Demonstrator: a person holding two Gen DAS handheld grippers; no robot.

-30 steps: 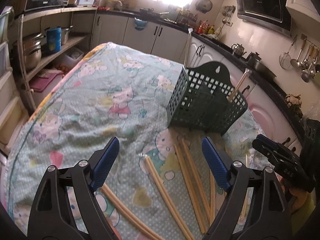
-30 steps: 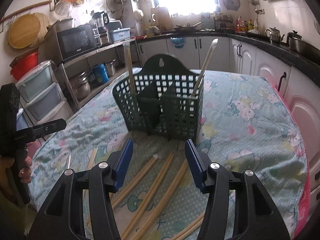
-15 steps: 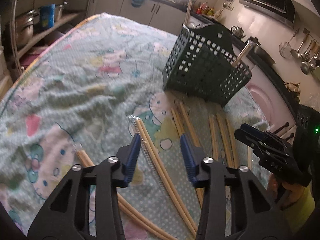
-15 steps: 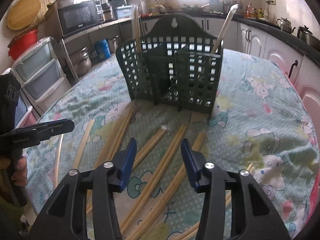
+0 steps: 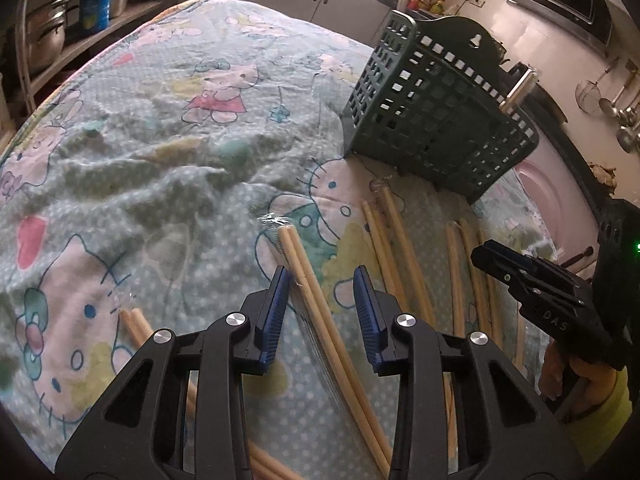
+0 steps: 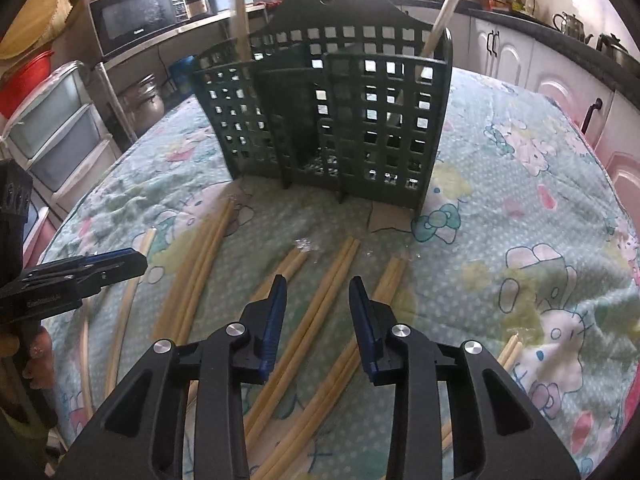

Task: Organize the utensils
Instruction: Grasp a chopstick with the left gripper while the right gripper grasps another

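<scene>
Bamboo chopstick pairs now sit between both narrowing, not-yet-clamped grippers, green caddy at 12 o'clock: pickups imminent.

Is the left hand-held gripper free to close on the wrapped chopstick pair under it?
Probably yes. The left hand-held gripper has just been closing and straddles the wrapped chopstick pair, pads apparently not yet pressing. Nothing lies between them; neighbouring pairs sit outside the jaws.

Left claw astride wrapped chopstick pair, jaws just closing, pads apart.
</scene>
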